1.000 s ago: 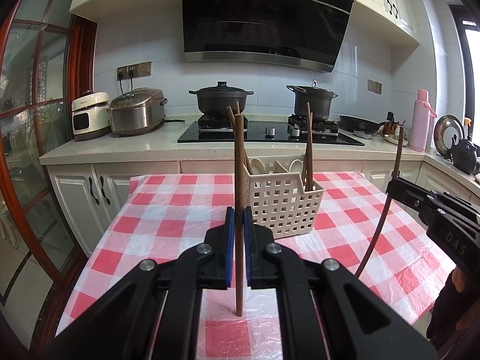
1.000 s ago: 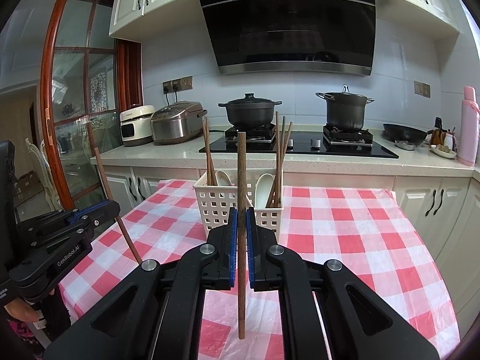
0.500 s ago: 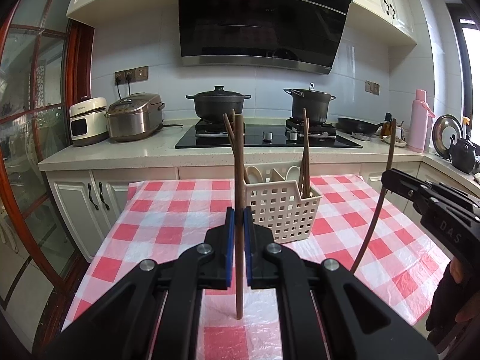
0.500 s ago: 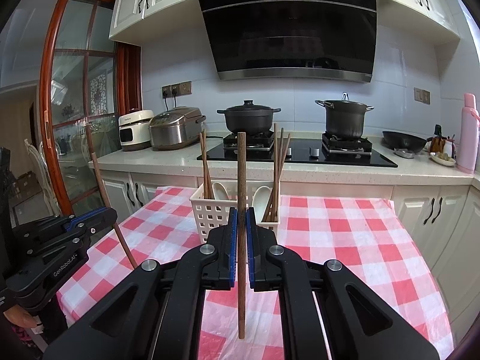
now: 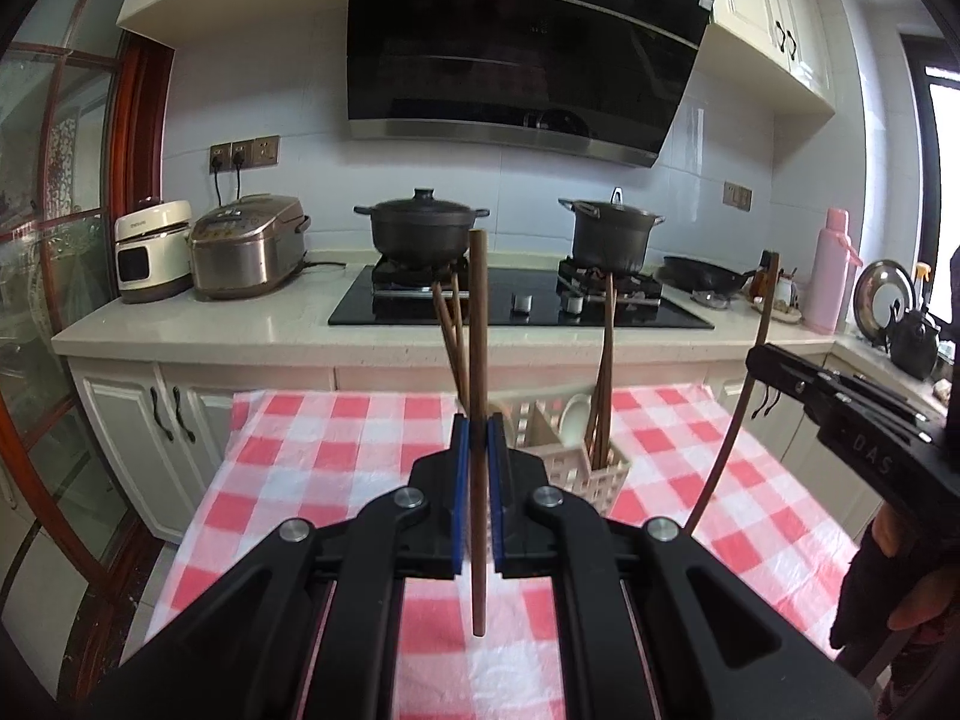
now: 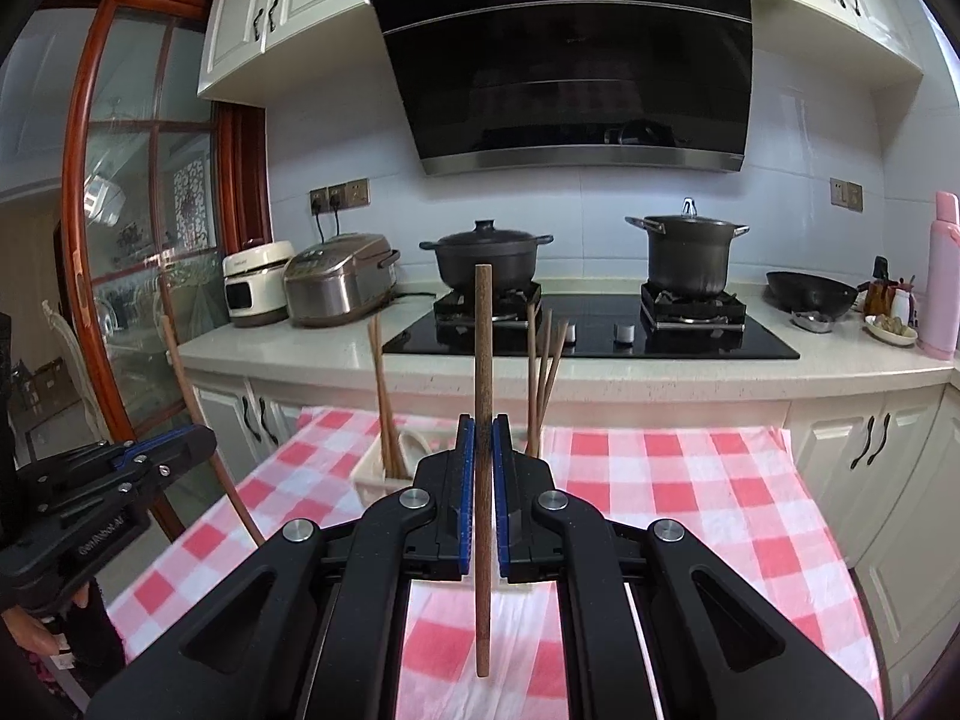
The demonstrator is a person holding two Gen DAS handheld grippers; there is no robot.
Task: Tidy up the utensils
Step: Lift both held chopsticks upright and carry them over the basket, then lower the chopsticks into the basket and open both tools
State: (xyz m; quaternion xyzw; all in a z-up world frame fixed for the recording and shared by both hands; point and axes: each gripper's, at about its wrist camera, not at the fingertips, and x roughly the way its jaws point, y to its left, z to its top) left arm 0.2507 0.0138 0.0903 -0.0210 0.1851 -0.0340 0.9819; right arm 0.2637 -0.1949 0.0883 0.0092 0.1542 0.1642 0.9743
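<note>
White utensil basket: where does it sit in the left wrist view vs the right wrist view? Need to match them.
Left wrist: white utensil basket at centre, just right of the left claw, partly hidden by it.
Right wrist: basket just left of centre, mostly hidden behind the right claw.
Shared landmark: lidded black pot on the stove's left burner.

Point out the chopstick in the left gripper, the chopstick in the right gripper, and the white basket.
left chopstick (image 5: 478,330), left wrist view, upper shaft.
right chopstick (image 6: 483,348), right wrist view, upper shaft.
white basket (image 5: 591,471), left wrist view, front wall.
</note>
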